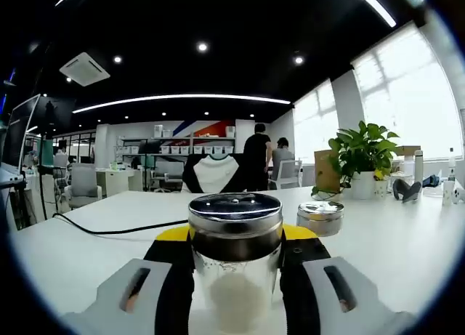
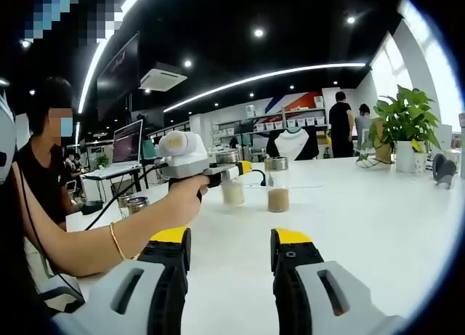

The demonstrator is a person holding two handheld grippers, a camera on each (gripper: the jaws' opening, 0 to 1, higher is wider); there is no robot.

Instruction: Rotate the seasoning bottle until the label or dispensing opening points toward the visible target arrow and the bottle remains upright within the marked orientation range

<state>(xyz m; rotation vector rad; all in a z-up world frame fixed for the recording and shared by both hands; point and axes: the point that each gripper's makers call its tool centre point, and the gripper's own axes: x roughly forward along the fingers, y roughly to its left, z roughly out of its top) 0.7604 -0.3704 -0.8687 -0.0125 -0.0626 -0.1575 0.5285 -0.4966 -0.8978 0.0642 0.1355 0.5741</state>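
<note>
- Open-plan office behind: ceiling strip lights, shelving at the far wall, people standing in the distance; white counter (image 1: 87,255) carries everything.
- Seasoning bottle (image 1: 235,259) stands upright between the jaws of the left hand-held gripper (image 1: 235,284): clear glass, pale powder in the lower part, metal cap on top. Long axis vertical, square to the jaw line.
- Left jaws sit close against both sides of the glass; judged gripping it, though actual contact is hard to confirm.
- In the right gripper view, the person's hand (image 2: 185,197) holds that left tool level over the counter, forearm reaching in from the left, bottle at its tip.
- Second bottle (image 2: 277,184) with brown contents stands just beside it, apart.
- Right hand-held gripper (image 2: 231,259) open, empty, well back from both bottles; the left is clearly nearer.
- No target arrow or label face can be made out.
- Small metal tin (image 1: 320,217) and potted plant (image 1: 361,160) stand farther off.
</note>
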